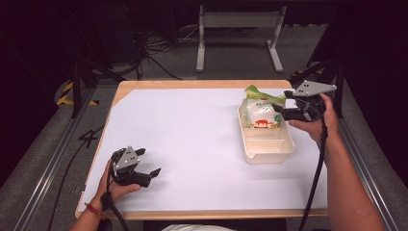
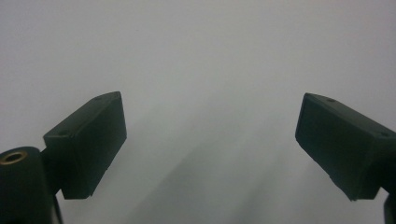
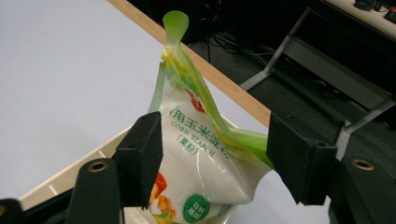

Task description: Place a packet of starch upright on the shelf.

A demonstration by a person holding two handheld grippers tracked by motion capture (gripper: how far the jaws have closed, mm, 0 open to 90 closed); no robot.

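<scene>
Two tools in play: near, left tool (image 1: 144, 169) low over bare white bench (image 1: 183, 144), jaws wide apart, empty. Farther, right tool (image 3: 212, 158) spread around corn starch bag (image 3: 196, 163), not visibly pinching. Bag upright in cream tray's (image 1: 269, 149) far end; probably soft, slick film, best pinched below twisted top. Open room leftward; bench edge close behind.

We see the person's left hand (image 1: 115, 185) low at the near left, holding the black two-jaw left gripper (image 1: 150, 162) with its grey three-cornered plate on top; its jaws stand wide apart, nothing between them. The right forearm (image 1: 351, 192) reaches forward at the far right, and the right hand (image 1: 315, 122) holds the black right gripper (image 1: 277, 111), jaws parted and pointing left.
</scene>
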